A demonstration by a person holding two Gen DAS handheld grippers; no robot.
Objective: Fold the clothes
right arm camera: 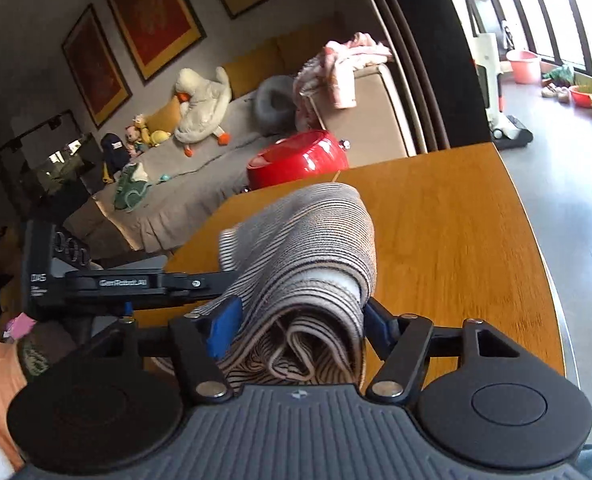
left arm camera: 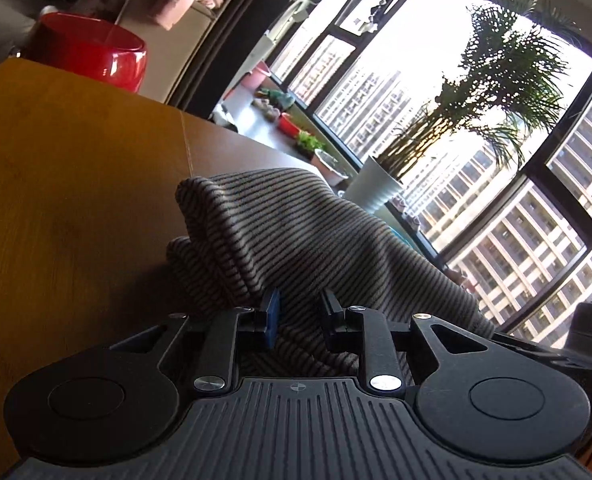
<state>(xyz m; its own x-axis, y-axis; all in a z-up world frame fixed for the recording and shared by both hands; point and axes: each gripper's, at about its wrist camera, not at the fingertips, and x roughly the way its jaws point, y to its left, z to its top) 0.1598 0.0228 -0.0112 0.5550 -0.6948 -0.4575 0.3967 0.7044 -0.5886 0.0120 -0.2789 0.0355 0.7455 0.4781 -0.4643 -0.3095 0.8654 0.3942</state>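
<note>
Folding is well advanced, judging by the garment's shape: the striped garment [left arm camera: 279,232] is gathered into a thick bundle of several layers, lifted above the wooden table [left arm camera: 75,200] and not yet laid flat on it. In the left wrist view the left gripper [left arm camera: 298,316] stands nearly closed, its blue pads [left arm camera: 271,312] pinching a narrow ridge of cloth; the bundle rises from the jaws toward 12 o'clock. In the right wrist view the right gripper [right arm camera: 296,320] stands much wider, with a rolled stack of layers of the striped garment [right arm camera: 308,264] filling the gap between its pads [right arm camera: 225,326]; whether they press firmly cannot be told, though the roll appears to be carried. Bare tabletop lies at 1 to 3 o'clock of the roll. A red stool [right arm camera: 300,158] stands beyond the table at 12 o'clock. Remaining, by estimate: setting the bundle down, squaring its edges and releasing.
</note>
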